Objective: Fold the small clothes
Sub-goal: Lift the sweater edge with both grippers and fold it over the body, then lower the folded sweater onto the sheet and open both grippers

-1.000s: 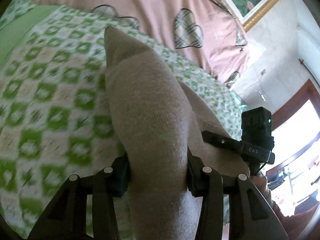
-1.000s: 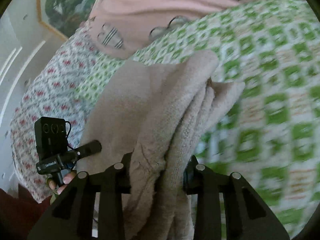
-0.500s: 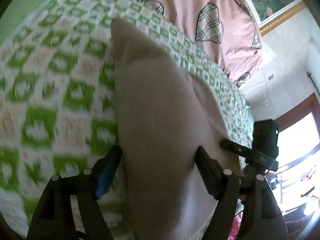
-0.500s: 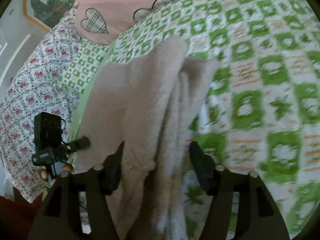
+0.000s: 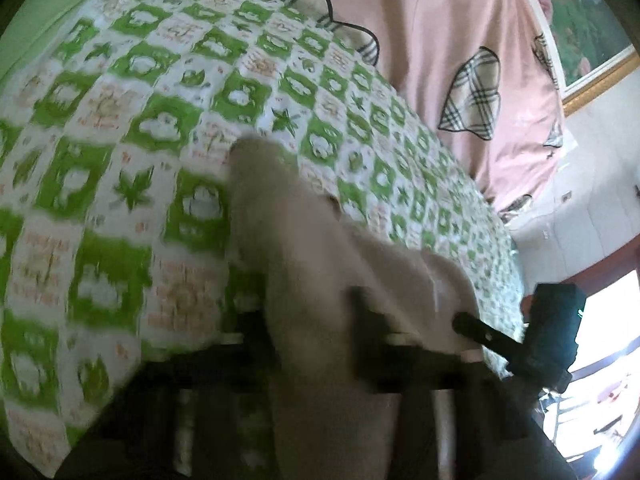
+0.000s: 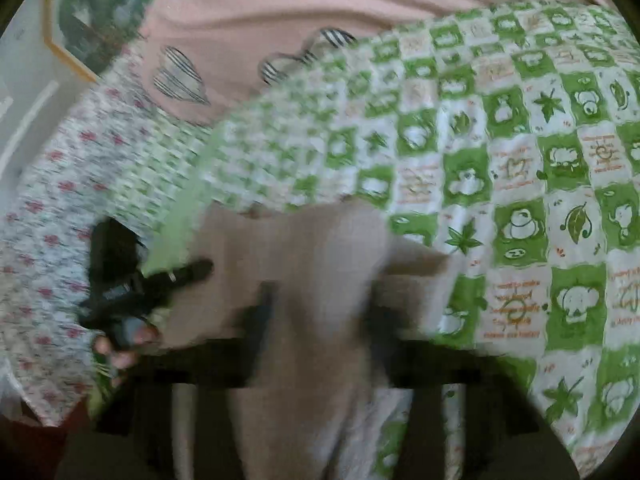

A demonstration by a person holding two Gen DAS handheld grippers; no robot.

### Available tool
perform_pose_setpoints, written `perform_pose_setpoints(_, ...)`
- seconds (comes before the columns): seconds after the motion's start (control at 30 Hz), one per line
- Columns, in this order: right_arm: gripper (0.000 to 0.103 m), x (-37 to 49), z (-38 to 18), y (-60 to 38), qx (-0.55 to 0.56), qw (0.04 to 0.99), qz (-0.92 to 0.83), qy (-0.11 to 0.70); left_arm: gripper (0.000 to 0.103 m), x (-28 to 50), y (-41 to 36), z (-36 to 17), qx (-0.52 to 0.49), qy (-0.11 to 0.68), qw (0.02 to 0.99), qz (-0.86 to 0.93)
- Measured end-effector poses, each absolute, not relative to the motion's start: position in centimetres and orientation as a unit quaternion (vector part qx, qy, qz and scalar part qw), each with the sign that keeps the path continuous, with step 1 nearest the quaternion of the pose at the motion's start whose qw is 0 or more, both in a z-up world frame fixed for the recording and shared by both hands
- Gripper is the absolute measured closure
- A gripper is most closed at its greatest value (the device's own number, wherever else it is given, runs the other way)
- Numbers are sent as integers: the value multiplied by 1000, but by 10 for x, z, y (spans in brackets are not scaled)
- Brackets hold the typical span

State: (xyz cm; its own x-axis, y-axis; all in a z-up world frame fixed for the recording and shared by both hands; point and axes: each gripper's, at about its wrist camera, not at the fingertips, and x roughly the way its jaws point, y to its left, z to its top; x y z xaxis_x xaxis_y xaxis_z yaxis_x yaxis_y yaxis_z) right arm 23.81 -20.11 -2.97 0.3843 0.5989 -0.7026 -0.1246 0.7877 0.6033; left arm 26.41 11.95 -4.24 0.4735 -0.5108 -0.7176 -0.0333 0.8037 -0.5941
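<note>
Green-checked bedspread [image 5: 120, 128] | beige garment [image 5: 320, 280] between both tools' fingers — grip unclear, blurred

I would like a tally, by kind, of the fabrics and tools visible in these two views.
Beige garment: 1
Green checked bedcover: 1
Pink heart-patterned quilt: 1
Floral sheet: 1
Handheld tools: 2, left tool and right tool
Total: 6

Fuzzy beige garment [image 5: 312, 280] (matt knit)
</note>
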Motion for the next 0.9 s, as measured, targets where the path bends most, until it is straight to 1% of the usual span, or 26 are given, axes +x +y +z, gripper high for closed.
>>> perform_pose_setpoints(0.03, 88, 235, -26, -205, 244, 802, 231, 493, 85, 269, 116, -38, -259, 484, 824, -139)
perform_pose_setpoints(0.07, 91, 230, -20, -209, 252, 809, 234, 477, 92, 272, 114, -33, -242, 476, 835, -132)
perform_pose_setpoints(0.17, 91, 217, -18, -220, 258, 820, 219, 463, 96, 287, 104, -24, -193, 466, 856, -117)
perform_pose_setpoints(0.3, 91, 218, -42, -222, 255, 810, 192, 492, 96, 308, 91, -29, -127, 474, 868, -79)
perform_pose_setpoints(0.33, 90, 219, -43, -223, 256, 811, 192, 490, 96, 309, 89, -28, -118, 475, 869, -73)
perform_pose_setpoints(0.37, 86, 218, -41, -223, 259, 810, 192, 490, 96, 308, 88, -27, -111, 477, 869, -70)
perform_pose_setpoints(0.4, 85, 217, -38, -223, 259, 809, 190, 492, 95, 306, 88, -24, -108, 477, 870, -69)
perform_pose_setpoints(0.43, 84, 216, -33, -224, 258, 810, 187, 492, 94, 300, 90, -18, -111, 473, 871, -67)
perform_pose_setpoints(0.5, 77, 209, -21, -224, 246, 818, 184, 487, 90, 284, 97, -8, -121, 467, 873, -65)
perform_pose_setpoints(0.57, 66, 197, -9, -225, 235, 825, 187, 479, 88, 260, 104, 5, -129, 455, 879, -66)
perform_pose_setpoints(0.6, 64, 188, -3, -226, 233, 827, 192, 475, 86, 243, 106, 10, -131, 451, 881, -67)
perform_pose_setpoints(0.73, 62, 156, 11, -226, 234, 827, 204, 468, 81, 178, 105, 21, -136, 446, 881, -85)
perform_pose_setpoints(0.9, 62, 113, 17, -223, 236, 820, 219, 473, 66, 98, 96, 14, -145, 458, 872, -99)
